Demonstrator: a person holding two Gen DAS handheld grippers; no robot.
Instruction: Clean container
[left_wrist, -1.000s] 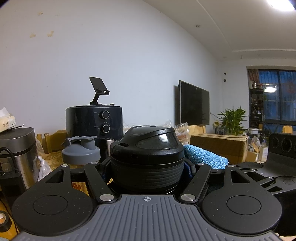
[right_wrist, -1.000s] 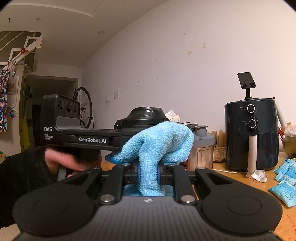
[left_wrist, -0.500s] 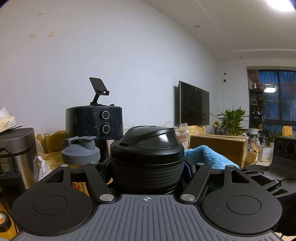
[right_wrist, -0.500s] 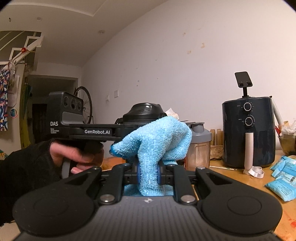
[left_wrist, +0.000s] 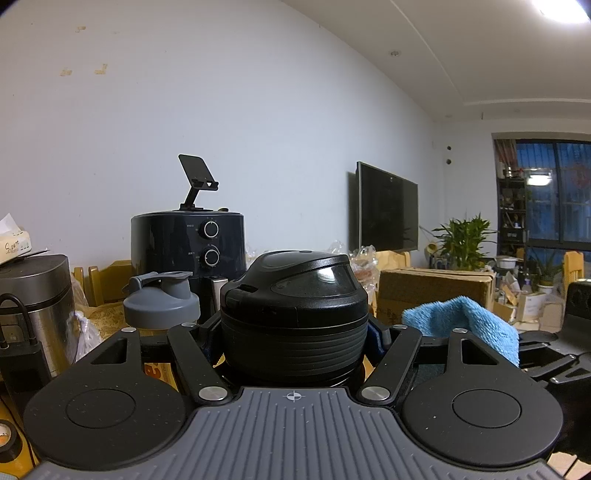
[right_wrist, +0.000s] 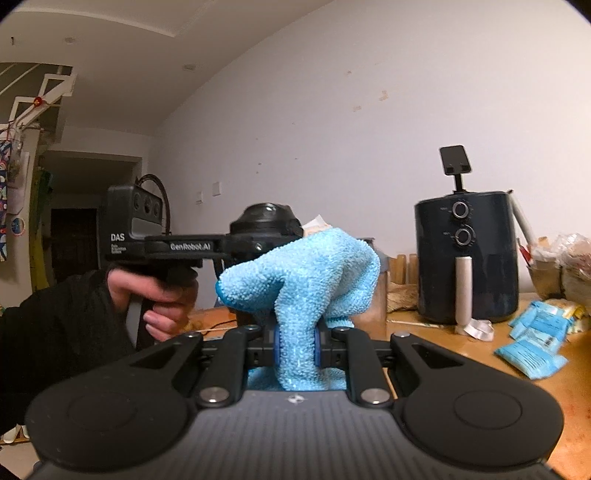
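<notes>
Left-wrist view: the left tongs (left_wrist: 293, 332) are clenched on the ribbed black lid of the container (left_wrist: 293, 314), one finger on each flank, with the container held upright. A blue cloth (left_wrist: 465, 321) lies just to its right, apart from the lid. Behind stand a grey-capped shaker (left_wrist: 159, 306), a dark air fryer (left_wrist: 188, 240) with a phone stand (left_wrist: 197, 179) on top, and a steel pot (left_wrist: 35, 291) at far left. Right-wrist view: the right tongs (right_wrist: 297, 349) grasp the bunched cloth (right_wrist: 303, 280), whose folds rise above the pads and hide the container's body; only the lid (right_wrist: 266, 218) shows. A hand (right_wrist: 155, 295) in a dark sleeve grips the left tool's handle. Blue packets (right_wrist: 535, 339) lie on the wooden worktop (right_wrist: 461, 347).
</notes>
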